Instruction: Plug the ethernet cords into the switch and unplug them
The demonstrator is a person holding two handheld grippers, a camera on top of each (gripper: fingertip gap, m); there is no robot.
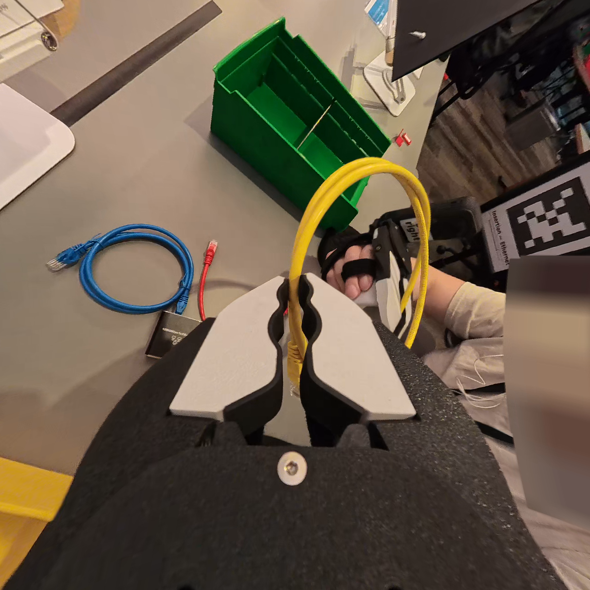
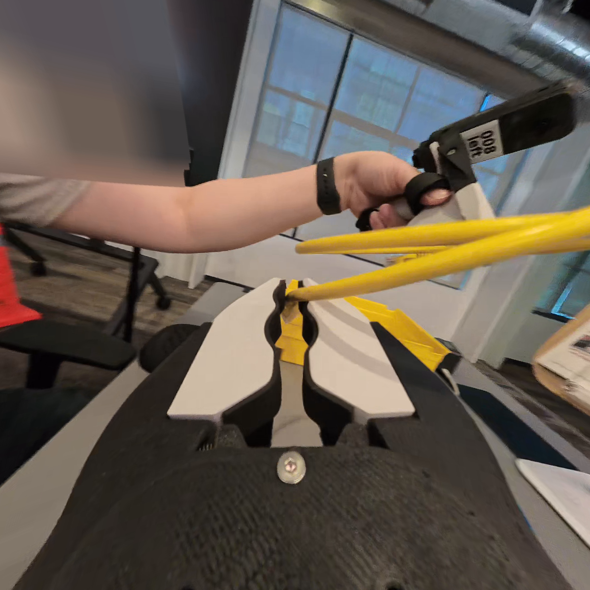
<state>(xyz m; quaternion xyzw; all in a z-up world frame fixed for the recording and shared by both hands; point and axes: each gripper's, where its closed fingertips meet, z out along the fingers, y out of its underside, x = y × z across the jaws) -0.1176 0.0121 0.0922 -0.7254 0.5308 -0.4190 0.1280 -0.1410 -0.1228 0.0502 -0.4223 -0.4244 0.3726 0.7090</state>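
Gripping, left gripper (image 1: 295,284): pads are clamping the yellow round-jacketed ethernet cord (image 1: 357,166).
Right gripper (image 2: 292,289): fingers are pinching the same cord's clear plug end (image 2: 289,311).
Switch: small black metal box (image 1: 170,335) is sitting on the grey table (image 1: 143,166).

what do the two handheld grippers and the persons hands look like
Both grippers, left and right, have pale grey fingers with wavy black pads on a black textured body fixed by a silver screw. Black straps loop over the fingers of each hand. The left wrist wears a black band; the right arm, a cream sleeve.
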